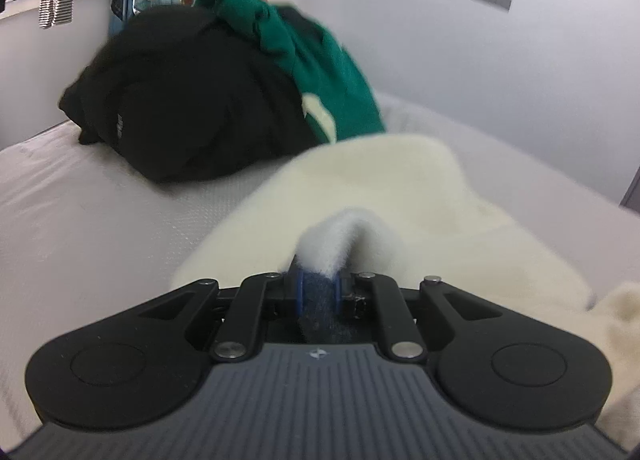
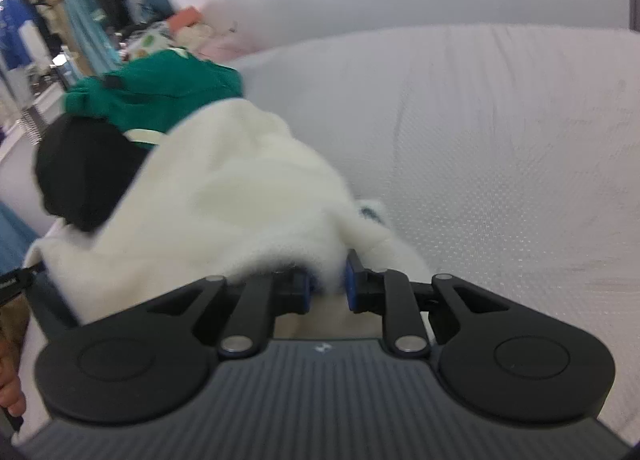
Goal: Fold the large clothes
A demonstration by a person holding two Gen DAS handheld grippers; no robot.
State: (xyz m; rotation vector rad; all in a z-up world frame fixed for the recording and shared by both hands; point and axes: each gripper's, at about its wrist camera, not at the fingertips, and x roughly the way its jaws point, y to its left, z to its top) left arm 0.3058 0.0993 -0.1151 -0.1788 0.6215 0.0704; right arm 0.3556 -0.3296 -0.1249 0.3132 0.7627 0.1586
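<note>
Cream fleece garment [image 1: 384,196] lay across the white bed cover [image 1: 88,212], its far edge blurred and its near end cut off behind both tools. We noted a black garment [image 1: 188,100] and a green garment [image 1: 320,60] heaped beyond it. We found the left gripper [image 1: 318,288] clamped on a fleece fold, and the right gripper [image 2: 328,286] likewise pinching fleece, jaws nearly together.
</note>
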